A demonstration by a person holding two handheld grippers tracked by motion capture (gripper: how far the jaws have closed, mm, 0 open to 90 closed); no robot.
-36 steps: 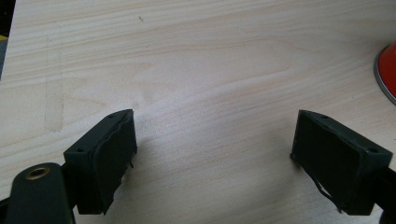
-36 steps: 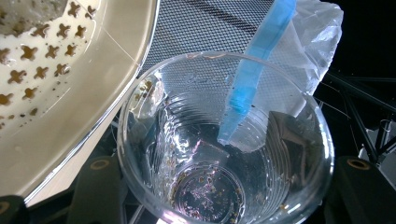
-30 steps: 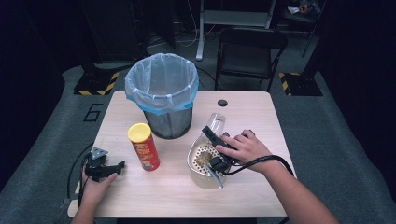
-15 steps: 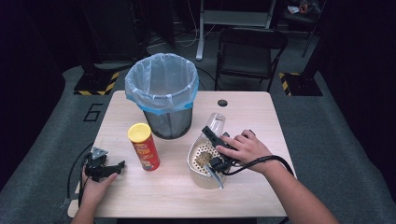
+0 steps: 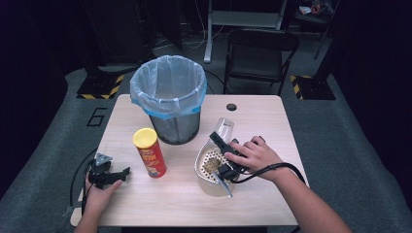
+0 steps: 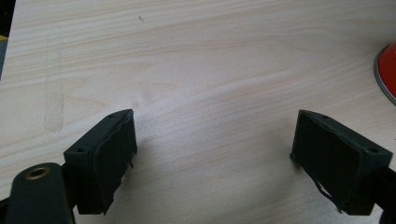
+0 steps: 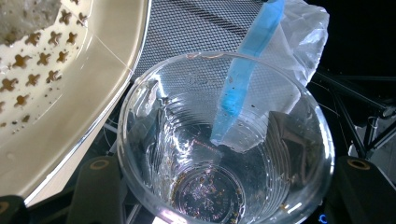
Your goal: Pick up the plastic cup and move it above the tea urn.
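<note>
Standing mid-desk, lined bin; beside it cream strainer bowl, red crisp can. Right gripper, jaws clamped on clear plastic cup, tilted at bowl's rim. Left gripper on desk, jaws apart, empty.

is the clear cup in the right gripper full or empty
Nearly empty: through the cup, only brown specks and droplets cling to its bottom and walls. The right gripper holds it beside the strainer bowl.

Left gripper, black jaws wide apart over pale wooden table; red can base at right edge.
</note>
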